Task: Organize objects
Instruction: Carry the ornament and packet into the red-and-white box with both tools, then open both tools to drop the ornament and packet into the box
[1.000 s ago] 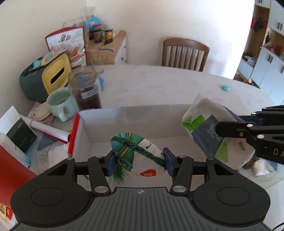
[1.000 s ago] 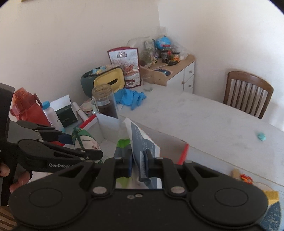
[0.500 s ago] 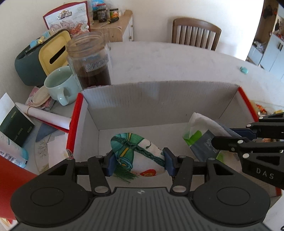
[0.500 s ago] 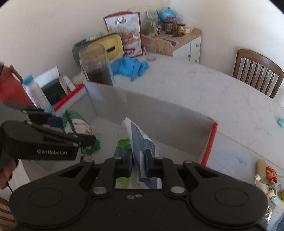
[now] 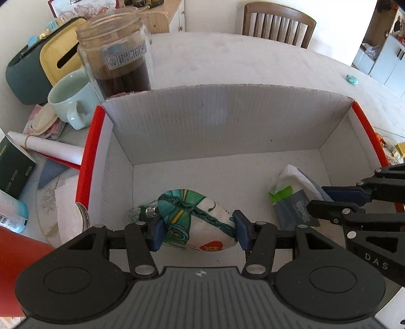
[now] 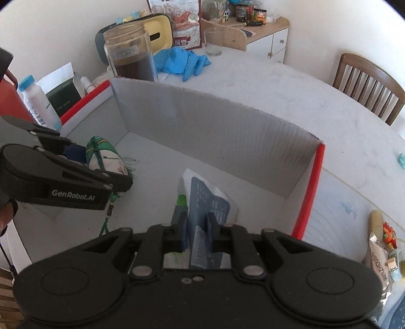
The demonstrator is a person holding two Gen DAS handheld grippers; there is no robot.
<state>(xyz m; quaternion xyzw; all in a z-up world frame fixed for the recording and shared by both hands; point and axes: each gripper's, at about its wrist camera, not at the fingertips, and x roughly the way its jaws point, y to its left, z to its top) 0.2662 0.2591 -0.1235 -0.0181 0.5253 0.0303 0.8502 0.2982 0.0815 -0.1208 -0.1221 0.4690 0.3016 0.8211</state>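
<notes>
A white cardboard box (image 5: 227, 121) with red edges stands on the table; it also shows in the right wrist view (image 6: 215, 136). My left gripper (image 5: 198, 234) is shut on a green and white patterned pouch (image 5: 200, 220) with a green tassel, low inside the box at its left. My right gripper (image 6: 196, 234) is shut on a blue, white and green tissue pack (image 6: 207, 202), low inside the box at its right. The pack also shows in the left wrist view (image 5: 293, 200), and the pouch in the right wrist view (image 6: 106, 159).
A glass jar of dark contents (image 5: 119, 55), a pale green mug (image 5: 71, 98) and a green and yellow tissue holder (image 5: 38, 68) stand left behind the box. Blue gloves (image 6: 179, 60) lie beyond. Snack packets (image 6: 382, 243) lie right of the box. A wooden chair (image 5: 278, 22) stands behind the table.
Both grippers have gone down into the box with their objects. The pouch and the tissue pack now sit near the box floor.
</notes>
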